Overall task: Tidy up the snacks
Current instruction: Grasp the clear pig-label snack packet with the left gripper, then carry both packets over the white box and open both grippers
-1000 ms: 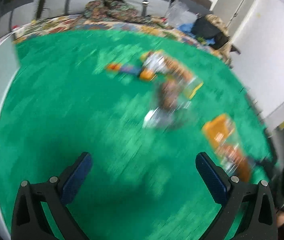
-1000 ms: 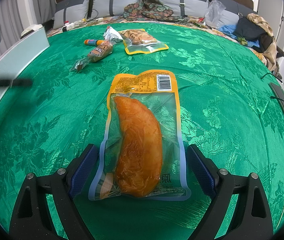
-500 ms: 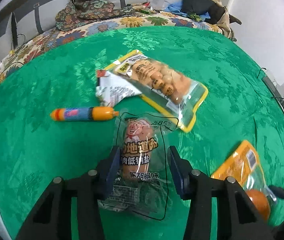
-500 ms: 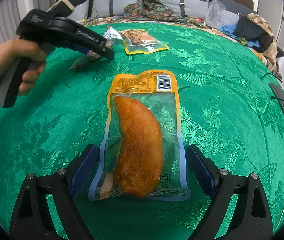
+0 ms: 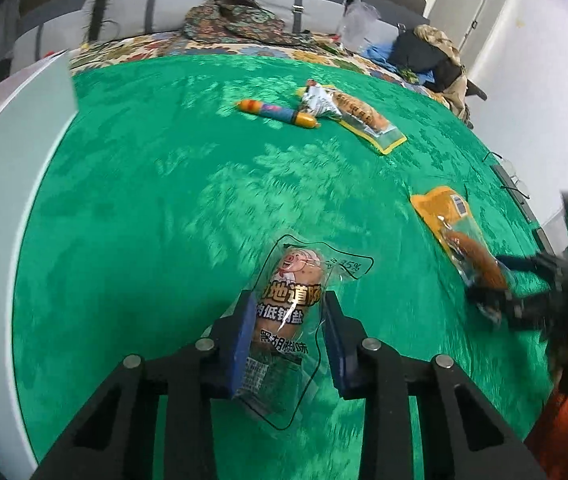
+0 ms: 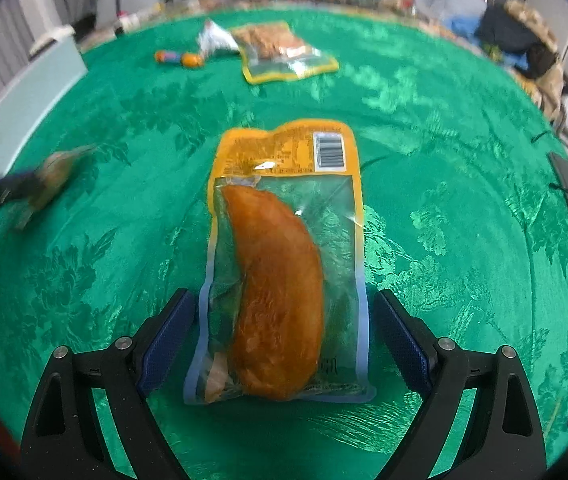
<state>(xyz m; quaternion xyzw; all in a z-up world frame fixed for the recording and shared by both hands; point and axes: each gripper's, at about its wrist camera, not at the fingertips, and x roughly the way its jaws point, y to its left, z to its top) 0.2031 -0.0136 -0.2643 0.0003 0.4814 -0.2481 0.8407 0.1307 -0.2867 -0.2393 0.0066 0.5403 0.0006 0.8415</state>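
Left tongs (image 5: 288, 332): closing, pinching sausage pack (image 5: 290, 316). Right tongs (image 6: 284, 332): spread, chicken pack (image 6: 284, 264) between them on green cloth (image 6: 444, 200), untouched. Other snacks (image 6: 275, 52) lay well beyond.

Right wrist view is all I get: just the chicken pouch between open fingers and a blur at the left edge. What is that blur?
Observer: The left gripper carrying a sausage pack; its jaws are closing, with the pack between them.
Operator: Is that pack off the cloth?
Observer: It looks lifted; its clear bottom edge hangs below the fingers over the green cloth.
Operator: What's printed on it?
Observer: A cartoon pig above bold characters.
Operator: Anything beside the far yellow pouch I can't make out?
Observer: A crumpled silver wrapper lies against the yellow-edged pouch, with a small orange-ended sausage stick beside it.
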